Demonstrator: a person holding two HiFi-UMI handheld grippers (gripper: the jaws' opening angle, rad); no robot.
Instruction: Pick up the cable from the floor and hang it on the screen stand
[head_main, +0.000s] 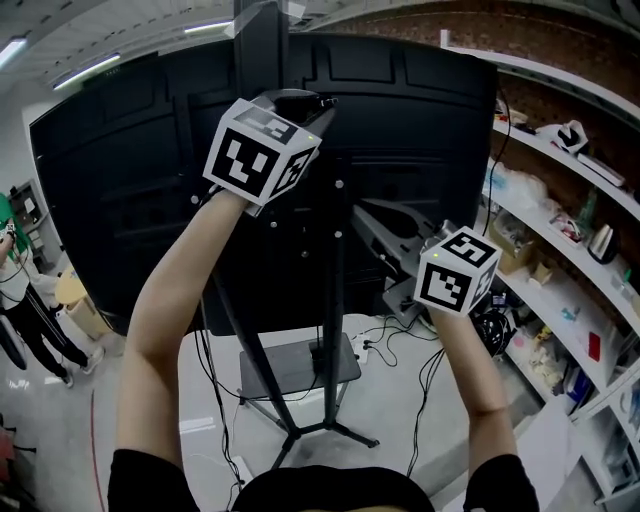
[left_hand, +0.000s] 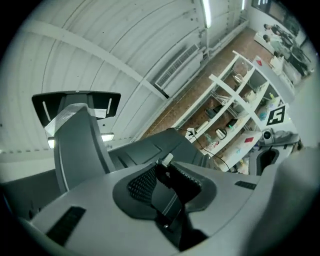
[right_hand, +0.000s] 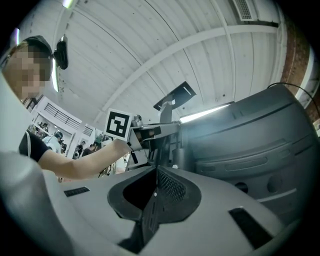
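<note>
black cable is pinched in the jaws of my left gripper, held high by the stand for hanging; right gripper idles lower, jaws pressed together.

A lab-like workshop hall.
Right of the big screen on its stand, cluttered white shelves line a brick wall; strip lights run above it, loose cables trail on the floor below it, people stand left.
</note>
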